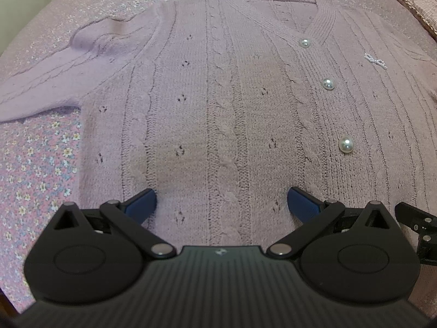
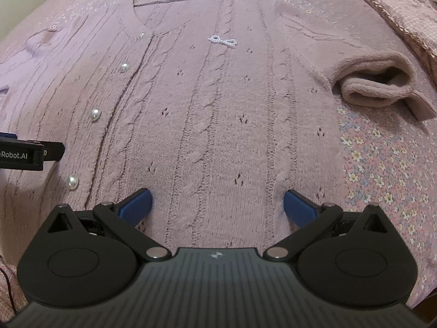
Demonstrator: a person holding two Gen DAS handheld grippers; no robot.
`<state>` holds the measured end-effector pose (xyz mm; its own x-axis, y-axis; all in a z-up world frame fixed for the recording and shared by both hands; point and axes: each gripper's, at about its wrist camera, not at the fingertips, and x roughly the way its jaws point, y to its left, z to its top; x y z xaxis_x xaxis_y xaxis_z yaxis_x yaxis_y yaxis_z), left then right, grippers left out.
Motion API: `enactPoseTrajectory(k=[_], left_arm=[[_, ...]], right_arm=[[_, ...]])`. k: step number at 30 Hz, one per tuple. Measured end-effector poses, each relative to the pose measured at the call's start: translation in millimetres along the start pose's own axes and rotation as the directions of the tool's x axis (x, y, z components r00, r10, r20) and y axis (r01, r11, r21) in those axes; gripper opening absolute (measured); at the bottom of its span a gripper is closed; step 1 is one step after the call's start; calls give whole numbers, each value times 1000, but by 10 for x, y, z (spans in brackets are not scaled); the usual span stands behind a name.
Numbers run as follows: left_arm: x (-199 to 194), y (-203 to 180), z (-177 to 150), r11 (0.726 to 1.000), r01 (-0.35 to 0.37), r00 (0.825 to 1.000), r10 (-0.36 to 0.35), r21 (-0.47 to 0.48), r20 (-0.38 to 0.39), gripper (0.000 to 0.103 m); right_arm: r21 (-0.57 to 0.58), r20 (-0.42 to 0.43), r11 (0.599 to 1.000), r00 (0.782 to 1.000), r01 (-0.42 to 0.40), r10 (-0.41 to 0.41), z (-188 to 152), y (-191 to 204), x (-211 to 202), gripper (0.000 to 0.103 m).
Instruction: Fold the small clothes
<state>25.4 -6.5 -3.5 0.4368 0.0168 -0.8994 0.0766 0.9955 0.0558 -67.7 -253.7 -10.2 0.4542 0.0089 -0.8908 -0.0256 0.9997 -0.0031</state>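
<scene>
Your pink cardigan (image 1: 218, 95) lies flat and face up on a bed sheet with little flowers (image 1: 35, 169). It is buttoned shut, with round pearl buttons (image 1: 328, 84) running down the front and a small bead bow (image 2: 222, 41) on the chest. No part of it is folded over yet, so I think you are at the very start of the fold.

Your left claw (image 1: 221, 201) is spread wide. Its blue fingers (image 1: 142, 203) sit low over the bottom part of the cardigan and hold nothing. Your right claw (image 2: 217, 202) is spread wide too, and it also holds nothing. Its right finger seems to touch the knit, but I cannot tell for sure. The two claws are side by side, the left one over the left half and the right one over the right half.

The left sleeve (image 1: 46, 82) sticks out flat to the side. The right sleeve (image 2: 374, 84) is bunched up in a lump beside the body.

For the next move, you likely need to pinch cloth. The claws seem lined up for the bottom hem, so you could grab it with both and bring it up toward the neck. Or you could fold the sleeves in first. The right sleeve may need smoothing out, or the fold will come out lumpy. Take care near the pearl buttons, since a finger could catch on one.
</scene>
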Motion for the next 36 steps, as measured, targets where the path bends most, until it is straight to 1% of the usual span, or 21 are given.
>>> enactPoseTrajectory(k=[4,6,8,11,14,17,21,23,25,27,30,32,34,35,36], left_arm=[[-15,-14,-52,1000,-4,1000,4,-2,26,103],[-22,-25,-62,1000,-7,1000,7,-1,29,103],[-25,-16,-64,1000,-3,1000,3,-2,28,103],[-33,-12,-79,1000,-2,1000,2,-1,29,103],[-37,-2,-86,1000,1,999,-1,1,33,103],[-36,7,-68,1000,5,1000,-5,1,27,103],[-27,-4,-34,1000,3,1000,-3,-1,18,103],[-24,-5,-29,1000,4,1000,-4,-1,17,103],[-21,-4,-26,1000,4,1000,-4,-1,17,103],[-19,-7,-26,1000,3,1000,-3,-1,16,103],[-20,0,-29,1000,4,1000,-4,-1,19,103],[-24,1,-45,1000,5,1000,-5,0,25,103],[-22,-7,-30,1000,2,1000,-2,3,15,103],[-18,-8,-13,1000,1,1000,-1,1,5,103],[-14,-8,-2,1000,1,1000,-1,-1,-1,103]], right_arm=[[10,15,1000,1000,15,-15,-8,17,7,103],[10,24,1000,1000,9,-9,-29,8,-5,103],[9,20,1000,1000,-17,17,-32,-34,-31,103],[20,11,995,995,-99,98,-22,-201,-113,103],[74,-14,980,982,-185,186,11,-483,-217,103],[167,-39,958,969,-235,245,83,-873,-318,103],[319,-16,929,978,-191,206,205,-1486,-444,103],[399,2,904,986,-156,169,263,-1807,-477,103],[475,15,870,990,-129,139,320,-2108,-487,103],[544,39,830,992,-122,121,375,-2394,-469,103],[643,114,753,990,-138,84,406,-2748,-372,103],[700,124,696,987,-158,100,405,-3000,-283,103],[748,130,641,985,-170,110,415,-3154,-194,102],[766,135,618,984,-179,117,424,-3212,-152,100],[774,141,605,982,-189,128,449,-3241,-113,95]])
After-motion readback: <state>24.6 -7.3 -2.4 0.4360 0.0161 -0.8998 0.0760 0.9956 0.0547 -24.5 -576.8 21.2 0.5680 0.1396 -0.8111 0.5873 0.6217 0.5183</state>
